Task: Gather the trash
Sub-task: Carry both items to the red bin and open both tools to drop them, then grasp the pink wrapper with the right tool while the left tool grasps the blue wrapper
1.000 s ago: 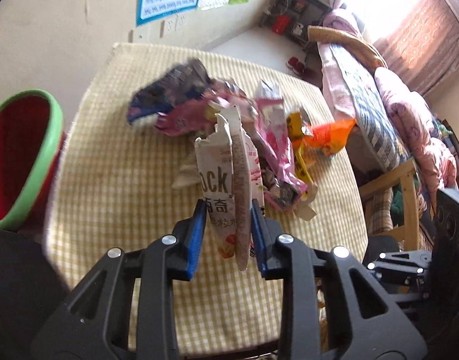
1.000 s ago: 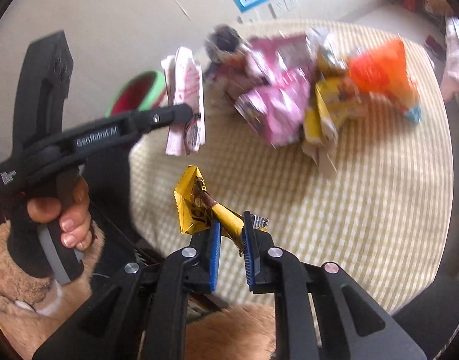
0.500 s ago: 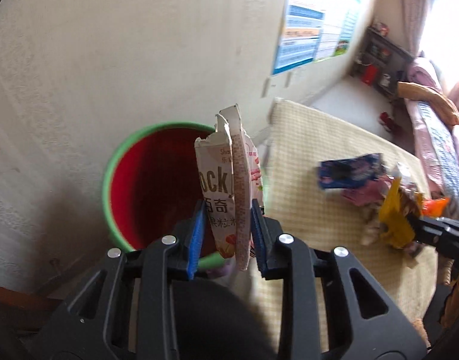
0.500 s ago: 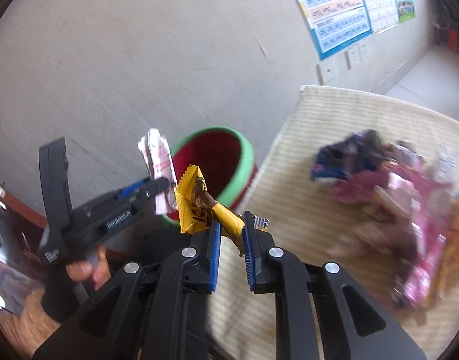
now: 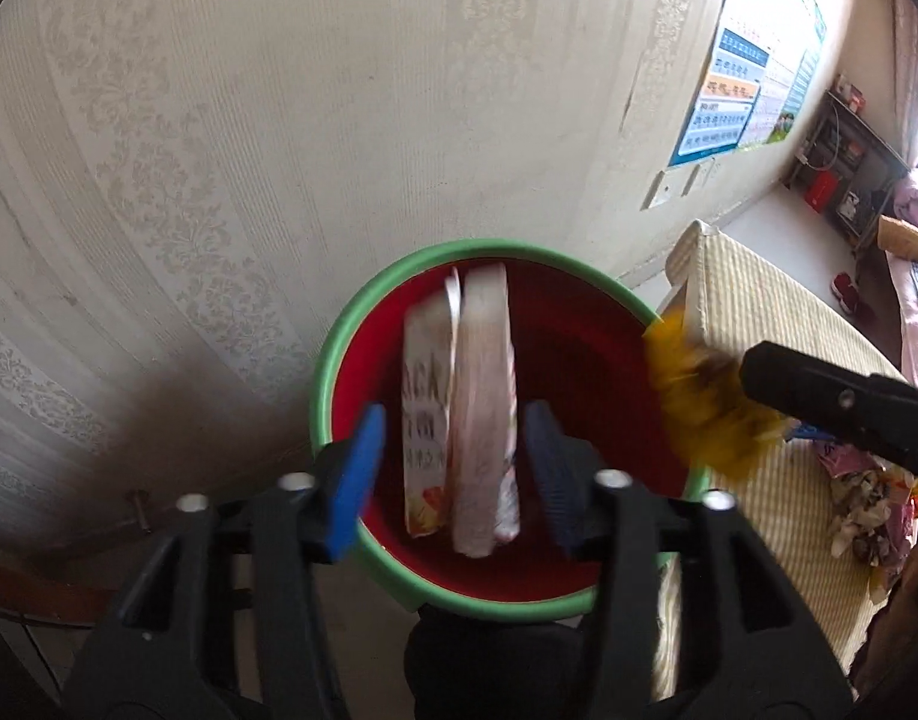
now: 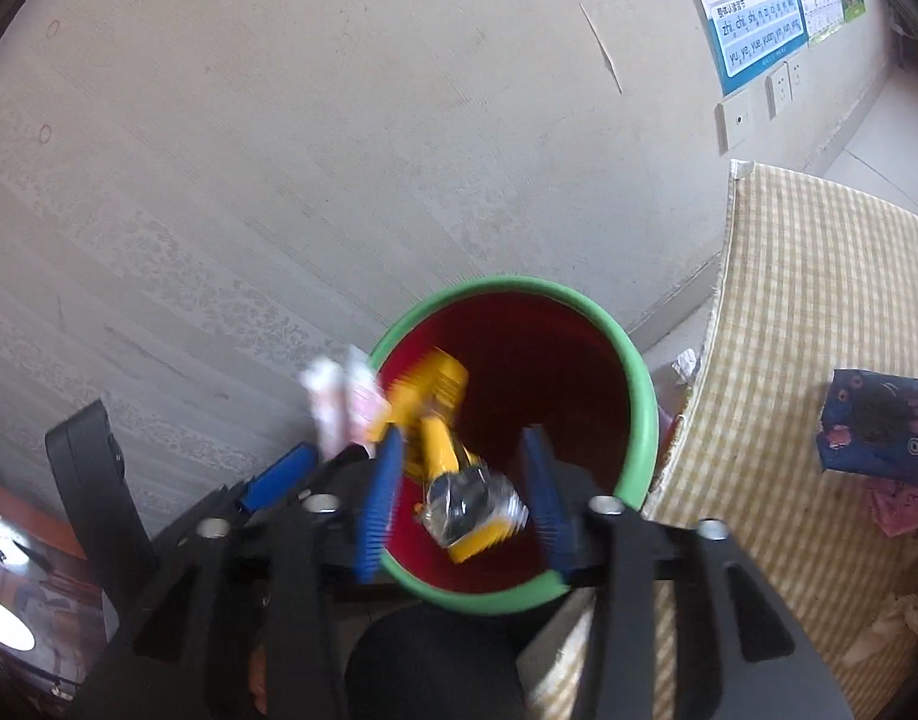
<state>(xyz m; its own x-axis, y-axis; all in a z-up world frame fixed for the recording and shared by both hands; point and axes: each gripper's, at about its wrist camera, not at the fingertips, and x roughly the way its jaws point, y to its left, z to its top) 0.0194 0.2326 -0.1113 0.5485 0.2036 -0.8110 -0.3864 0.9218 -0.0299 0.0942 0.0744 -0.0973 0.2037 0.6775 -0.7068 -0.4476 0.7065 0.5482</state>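
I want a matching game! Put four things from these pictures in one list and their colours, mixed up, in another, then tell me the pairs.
Things:
1. Bin rim
2. Bin inside
3. Candy wrapper between the right gripper fingers
4. Left gripper finger pads

Colours:
A. yellow
B. blue
C. green
D. dark red

Pairs: 1-C, 2-D, 3-A, 4-B

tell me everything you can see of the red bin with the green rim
The round red bin with the green rim looks like plastic: deep red inside, green lip. It stands upright by the pale wall, beside the checked tablecloth. A blurred white carton and yellow wrapper sit between open jaws over its mouth, apparently dropping in.
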